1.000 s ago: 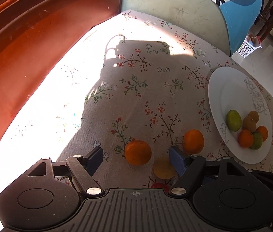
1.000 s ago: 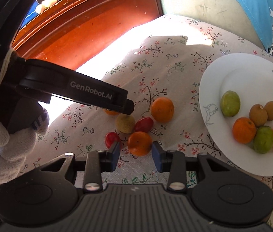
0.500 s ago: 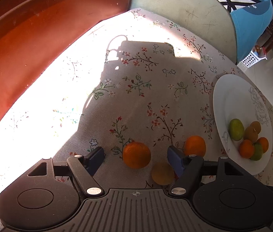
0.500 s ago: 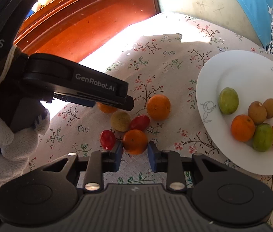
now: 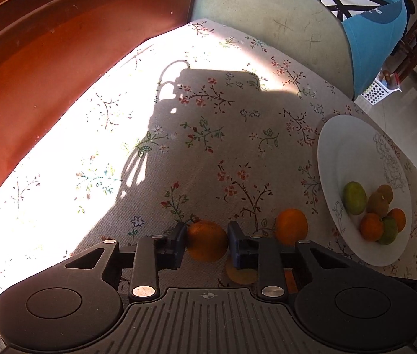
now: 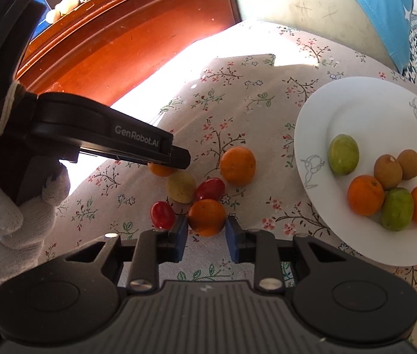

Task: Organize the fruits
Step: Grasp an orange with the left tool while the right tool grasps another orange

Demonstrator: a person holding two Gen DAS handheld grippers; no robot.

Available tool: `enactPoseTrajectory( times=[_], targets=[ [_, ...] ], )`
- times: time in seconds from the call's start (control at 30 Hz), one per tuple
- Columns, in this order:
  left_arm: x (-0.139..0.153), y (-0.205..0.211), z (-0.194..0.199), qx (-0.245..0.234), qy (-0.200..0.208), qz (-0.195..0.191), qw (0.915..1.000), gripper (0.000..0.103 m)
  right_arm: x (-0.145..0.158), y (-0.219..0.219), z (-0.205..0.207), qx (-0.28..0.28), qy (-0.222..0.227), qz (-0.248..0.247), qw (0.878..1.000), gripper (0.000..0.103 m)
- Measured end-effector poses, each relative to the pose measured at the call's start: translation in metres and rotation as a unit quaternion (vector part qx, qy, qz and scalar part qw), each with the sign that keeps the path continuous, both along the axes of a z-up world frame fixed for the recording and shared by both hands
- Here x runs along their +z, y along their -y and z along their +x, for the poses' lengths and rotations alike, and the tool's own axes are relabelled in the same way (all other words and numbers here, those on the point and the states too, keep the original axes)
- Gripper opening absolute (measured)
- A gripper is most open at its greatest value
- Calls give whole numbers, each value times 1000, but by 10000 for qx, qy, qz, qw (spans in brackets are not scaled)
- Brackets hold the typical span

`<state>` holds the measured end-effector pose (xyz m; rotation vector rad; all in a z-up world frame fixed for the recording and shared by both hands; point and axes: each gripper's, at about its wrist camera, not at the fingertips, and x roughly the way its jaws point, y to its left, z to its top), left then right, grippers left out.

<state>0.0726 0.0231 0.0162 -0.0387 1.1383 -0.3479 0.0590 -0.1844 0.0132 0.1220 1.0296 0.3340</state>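
My left gripper (image 5: 205, 240) is shut on an orange (image 5: 206, 240) low over the floral tablecloth; it also shows from the side in the right wrist view (image 6: 179, 159). My right gripper (image 6: 205, 234) has its blue pads against the sides of another orange (image 6: 206, 216), which rests on the cloth. Loose fruit lies close by: a third orange (image 6: 237, 165), a yellow fruit (image 6: 181, 186) and two red tomatoes (image 6: 209, 188) (image 6: 162, 214). A white plate (image 6: 356, 112) at the right holds several oranges, green fruits and brown fruits.
A red-brown wooden ledge (image 5: 31, 73) borders the table at the left. A chair back with a blue cover (image 5: 356, 14) stands behind the table. The person's white-gloved hand (image 6: 10, 206) holds the left gripper at the left of the right wrist view.
My left gripper's jaws have closed from wide open onto the orange. My right gripper has edged forward around its orange, jaws narrowing onto it.
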Motion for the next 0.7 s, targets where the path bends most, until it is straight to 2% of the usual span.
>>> enactPoseTrajectory(
  times=[0.33,0.43,0.53,0.7],
  targets=[
    [12,-2,-2,25,215,-72,9997,27,10,10,2,-149,118,92,9998,26],
    [23,1,-3,-19,413,-85,9991,27,18,17,4,-251,235,156,9993,18],
    [36,8,-4,-79,576,-174,9982,27,26,27,7,-410,326,255,9983,18],
    [44,18,-3,-186,693,-264,9971,27,22,37,8,-529,160,369,9978,19]
  ],
)
